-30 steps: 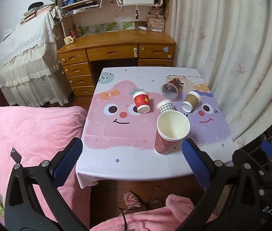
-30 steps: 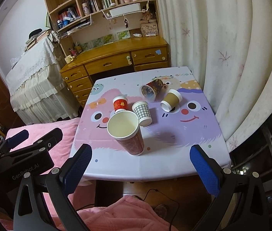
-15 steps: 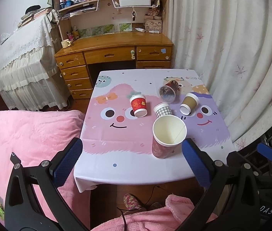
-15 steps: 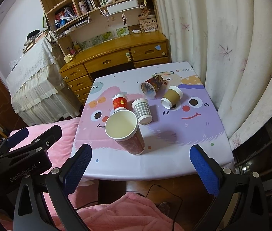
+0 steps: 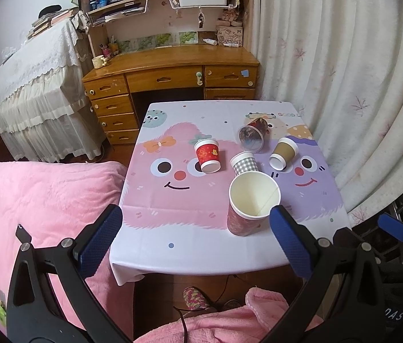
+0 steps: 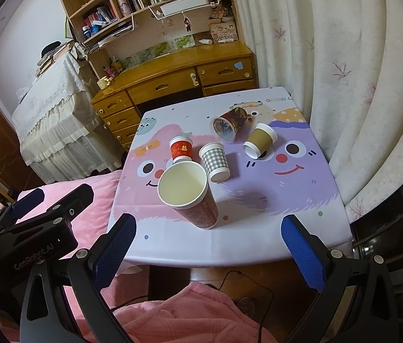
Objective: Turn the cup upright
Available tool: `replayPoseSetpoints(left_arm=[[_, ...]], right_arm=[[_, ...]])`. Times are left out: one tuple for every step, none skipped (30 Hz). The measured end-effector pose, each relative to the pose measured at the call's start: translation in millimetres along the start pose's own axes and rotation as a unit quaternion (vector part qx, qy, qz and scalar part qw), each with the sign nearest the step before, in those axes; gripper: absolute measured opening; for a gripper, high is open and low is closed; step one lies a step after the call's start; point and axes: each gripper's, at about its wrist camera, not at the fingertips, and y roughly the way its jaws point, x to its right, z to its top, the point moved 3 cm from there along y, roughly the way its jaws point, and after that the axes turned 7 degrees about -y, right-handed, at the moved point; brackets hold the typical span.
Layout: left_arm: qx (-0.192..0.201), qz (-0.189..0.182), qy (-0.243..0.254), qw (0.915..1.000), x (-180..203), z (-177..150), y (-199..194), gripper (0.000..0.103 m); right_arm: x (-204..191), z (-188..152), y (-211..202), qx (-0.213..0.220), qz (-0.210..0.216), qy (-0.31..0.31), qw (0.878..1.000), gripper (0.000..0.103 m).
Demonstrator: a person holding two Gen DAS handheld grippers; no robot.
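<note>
A tall red paper cup (image 5: 251,205) (image 6: 190,193) stands upright near the table's front edge, its mouth open to me. Behind it a small red cup (image 5: 207,155) (image 6: 182,150) and a checked cup (image 5: 244,164) (image 6: 215,161) stand mouth down. A brown cup (image 5: 283,153) (image 6: 260,140) and a patterned cup (image 5: 254,134) (image 6: 229,124) lie on their sides. My left gripper (image 5: 195,237) and right gripper (image 6: 208,245) are both open and empty, held back off the table's front edge.
The small table (image 5: 201,254) has a cartoon-face cloth. A pink bed (image 5: 44,200) lies at the left, a curtain (image 5: 358,85) at the right, a wooden desk (image 5: 172,71) with shelves behind. The left gripper's body (image 6: 30,234) shows at the right wrist view's lower left.
Both grippers have drawn back and up from the table a little. The cups have not moved.
</note>
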Motion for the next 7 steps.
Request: replayPoseSetpoints(left_arm=[[0.0, -0.001, 0.0, 1.0, 0, 0, 0, 0.102], [-0.001, -0.002, -0.001, 1.0, -1, 0, 1, 0.102], [-0.001, -0.001, -0.003, 1.0, -4, 0, 1, 0.102], [-0.001, -0.001, -0.002, 1.0, -4, 0, 1, 0.102], [0.0, -0.002, -0.001, 1.0, -4, 0, 2, 0.102], [0.0, -0.003, -0.001, 1.0, -5, 0, 2, 0.102], [-0.001, -0.003, -0.001, 1.0, -5, 0, 3, 0.102]], right_arm=[[-1, 0, 1, -0.001, 0.002, -0.001, 1.0, 0.103], [-2, 0, 3, -0.002, 0.004, -0.001, 1.0, 0.103], [-1, 1, 5, -0.004, 0.005, -0.001, 1.0, 0.103], [-3, 1, 7, -0.006, 0.007, 0.0, 1.0, 0.103], [-3, 2, 9, -0.008, 0.007, 0.002, 1.0, 0.103], [-3, 1, 10, -0.01, 0.008, 0.003, 1.0, 0.103], [-4, 1, 12, -0.012, 0.008, 0.003, 1.0, 0.103]])
